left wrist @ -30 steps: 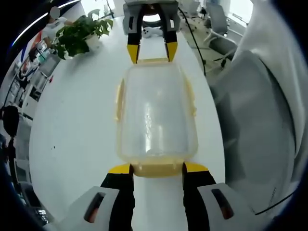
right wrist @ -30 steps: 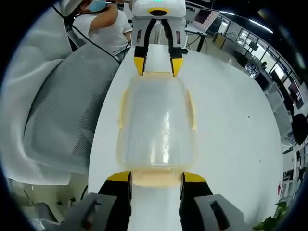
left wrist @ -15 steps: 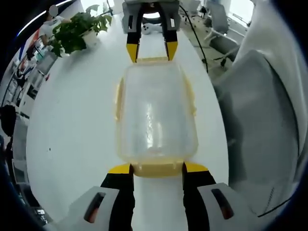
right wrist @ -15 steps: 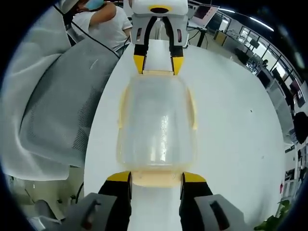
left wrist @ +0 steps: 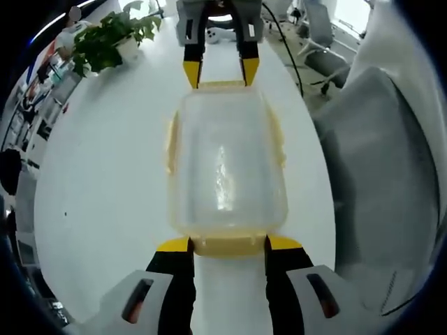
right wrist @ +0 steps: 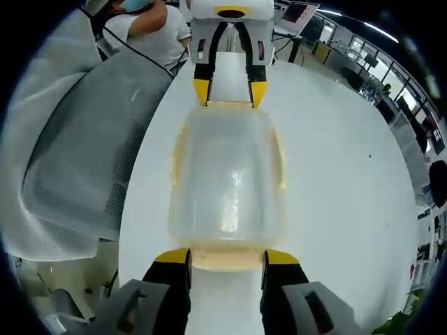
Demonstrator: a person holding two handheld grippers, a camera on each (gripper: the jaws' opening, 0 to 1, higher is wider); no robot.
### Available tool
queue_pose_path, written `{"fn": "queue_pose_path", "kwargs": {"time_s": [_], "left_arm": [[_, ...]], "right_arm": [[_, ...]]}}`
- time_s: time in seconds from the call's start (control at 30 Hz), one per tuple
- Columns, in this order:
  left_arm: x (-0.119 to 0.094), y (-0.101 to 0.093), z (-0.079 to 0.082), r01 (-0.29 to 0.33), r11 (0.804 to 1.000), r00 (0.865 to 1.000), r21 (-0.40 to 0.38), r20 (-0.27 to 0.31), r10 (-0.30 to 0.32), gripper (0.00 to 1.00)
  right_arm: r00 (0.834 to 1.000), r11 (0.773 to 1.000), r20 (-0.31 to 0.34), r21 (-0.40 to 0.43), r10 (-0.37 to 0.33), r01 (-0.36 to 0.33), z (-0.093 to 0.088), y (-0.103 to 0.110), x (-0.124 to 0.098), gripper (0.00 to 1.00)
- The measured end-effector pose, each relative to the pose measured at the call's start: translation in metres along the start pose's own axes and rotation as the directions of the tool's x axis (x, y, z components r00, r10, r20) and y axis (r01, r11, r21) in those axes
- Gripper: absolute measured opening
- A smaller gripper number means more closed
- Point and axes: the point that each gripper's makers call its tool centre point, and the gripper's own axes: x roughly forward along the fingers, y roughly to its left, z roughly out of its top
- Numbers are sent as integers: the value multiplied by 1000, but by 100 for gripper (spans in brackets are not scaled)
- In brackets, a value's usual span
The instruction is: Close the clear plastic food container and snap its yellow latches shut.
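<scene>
Lying between grippers (left wrist: 228, 244): container (left wrist: 225, 167)

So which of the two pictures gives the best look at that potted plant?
The left gripper view: the potted plant stands whole at the far side of the white table, leaves and white pot plain. The right gripper view catches a few green leaves at its lower edge, cut off by the rim.

White table (left wrist: 105, 181), clear lidded container (left wrist: 225, 167), potted plant (left wrist: 108, 42)
</scene>
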Motion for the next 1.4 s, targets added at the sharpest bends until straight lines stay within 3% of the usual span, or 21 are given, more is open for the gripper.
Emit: {"fn": "queue_pose_path", "kwargs": {"time_s": [0.53,1.1,1.2,1.4], "left_arm": [[3,-2,-1,22,1000,1000,-23,-7,-22,37],[3,-2,-2,-4,1000,1000,-11,19,4,38],[3,-4,-8,6,1000,1000,9,-6,-6,39],[-2,-6,-17,-2,1000,1000,-26,-16,2,45]], "right_arm": [[1000,1000,-6,-10,19,-19,-3,-1,5,38],[1000,1000,-20,-4,7,-8,-8,-1,4,42],[1000,1000,-21,-6,-1,1,-7,-1,0,45],[1000,1000,-10,11,0,0,-6,3,-5,46]]}}
